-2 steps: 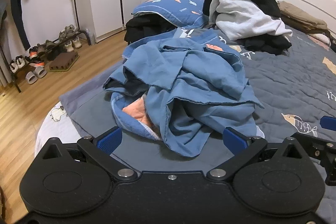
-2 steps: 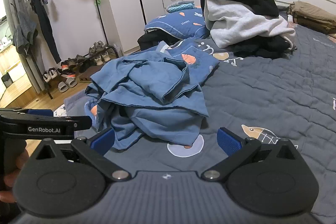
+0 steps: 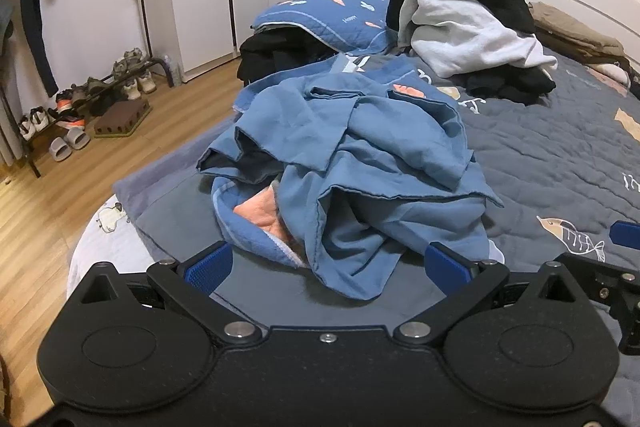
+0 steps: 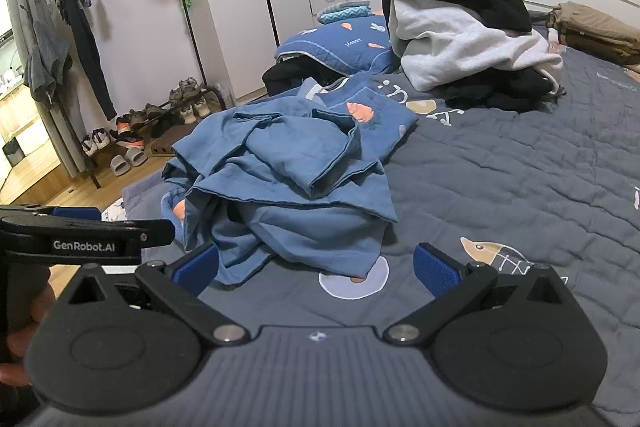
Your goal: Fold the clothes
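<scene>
Nothing has visibly shifted since the earlier frame: both the left gripper (image 3: 326, 265) and the right gripper (image 4: 316, 267) hover with fingers spread wide and empty, just short of the crumpled blue garment (image 3: 360, 163), which lies heaped at the bed's (image 4: 520, 187) near edge. Its layers overlap a blue quilted blanket (image 3: 256, 239) underneath, so a pinch into the heap could catch several folds, or the blanket, and drag the whole tangle.

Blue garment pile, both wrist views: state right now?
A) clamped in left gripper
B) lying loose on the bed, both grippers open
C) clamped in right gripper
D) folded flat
B. The blue garment lies crumpled on the grey quilt; the left gripper and right gripper both show jaws spread wide with no cloth pinched between them.
</scene>
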Demonstrator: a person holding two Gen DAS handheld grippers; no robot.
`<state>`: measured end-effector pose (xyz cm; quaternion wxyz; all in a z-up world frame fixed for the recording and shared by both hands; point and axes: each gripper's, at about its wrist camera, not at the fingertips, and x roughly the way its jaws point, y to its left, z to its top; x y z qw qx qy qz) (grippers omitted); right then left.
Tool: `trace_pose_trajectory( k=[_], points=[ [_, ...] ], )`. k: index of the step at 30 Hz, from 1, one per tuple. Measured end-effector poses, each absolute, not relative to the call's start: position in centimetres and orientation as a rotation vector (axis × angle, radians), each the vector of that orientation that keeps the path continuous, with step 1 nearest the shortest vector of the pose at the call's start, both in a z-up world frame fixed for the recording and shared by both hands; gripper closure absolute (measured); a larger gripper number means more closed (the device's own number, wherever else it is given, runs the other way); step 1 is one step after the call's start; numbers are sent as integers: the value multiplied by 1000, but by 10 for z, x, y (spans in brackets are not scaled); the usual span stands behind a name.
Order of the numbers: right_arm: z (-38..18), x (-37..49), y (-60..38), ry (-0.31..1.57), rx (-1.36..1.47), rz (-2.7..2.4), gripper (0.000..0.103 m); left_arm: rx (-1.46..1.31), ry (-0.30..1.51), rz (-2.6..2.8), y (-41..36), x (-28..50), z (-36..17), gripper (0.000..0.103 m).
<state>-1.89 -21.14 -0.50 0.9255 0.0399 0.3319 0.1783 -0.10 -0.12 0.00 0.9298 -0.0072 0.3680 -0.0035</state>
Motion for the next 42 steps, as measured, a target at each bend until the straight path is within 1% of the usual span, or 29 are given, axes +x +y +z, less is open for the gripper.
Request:
trace_pose_trajectory(
  k=[11, 42],
  points=[
    [-5, -19, -212, 680, 84, 367, 0, 44, 736, -14, -7, -4, -1, 0],
    [-5, -18, -211, 684, 84, 366, 0, 54, 730, 2, -6, -5, 0, 0]
  ],
)
